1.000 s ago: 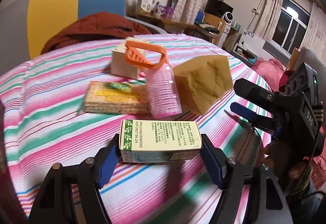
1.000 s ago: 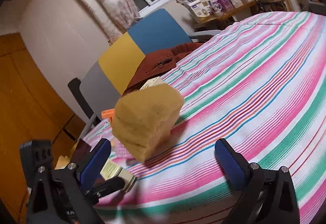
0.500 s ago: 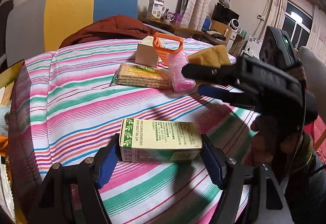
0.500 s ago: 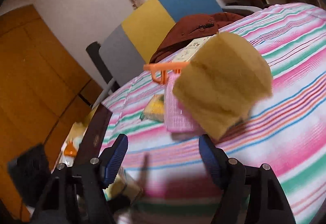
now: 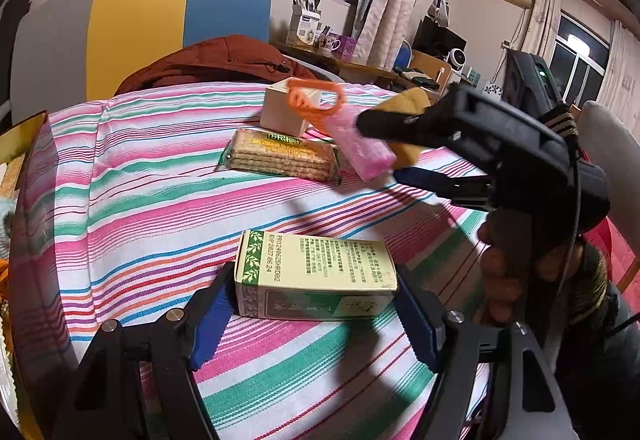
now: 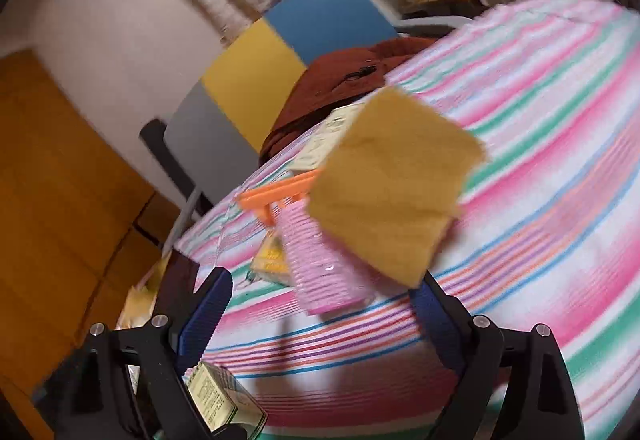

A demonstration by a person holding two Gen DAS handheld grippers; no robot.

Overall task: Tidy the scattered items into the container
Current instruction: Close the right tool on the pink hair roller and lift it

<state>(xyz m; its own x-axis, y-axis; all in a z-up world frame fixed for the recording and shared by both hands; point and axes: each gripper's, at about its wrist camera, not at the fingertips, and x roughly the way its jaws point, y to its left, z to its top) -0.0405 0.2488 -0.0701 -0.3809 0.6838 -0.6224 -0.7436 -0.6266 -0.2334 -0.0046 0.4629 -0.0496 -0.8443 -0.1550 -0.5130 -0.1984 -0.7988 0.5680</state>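
Observation:
My left gripper (image 5: pixel 316 316) is shut on a green and cream carton (image 5: pixel 316 276) and holds it above the striped tablecloth (image 5: pixel 132 199). My right gripper (image 6: pixel 320 316) is open, its jaws reaching toward the yellow sponge (image 6: pixel 392 183) and the pink roller with an orange handle (image 6: pixel 324 272). In the left wrist view the right gripper (image 5: pixel 384 147) has its fingers either side of the sponge (image 5: pixel 408 99), next to the pink roller (image 5: pixel 356 139). A cracker pack (image 5: pixel 280 155) and a beige box (image 5: pixel 288 111) lie beside them.
A brown jacket (image 5: pixel 216 59) lies on a grey, yellow and blue chair (image 5: pixel 160 23) behind the table. A yellow-rimmed container (image 5: pixel 20 135) shows at the table's left edge. A cluttered desk (image 5: pixel 360 63) stands at the back right.
My left gripper has pulled back and lifted with the carton. My right gripper has swung in from the right to the sponge and roller.

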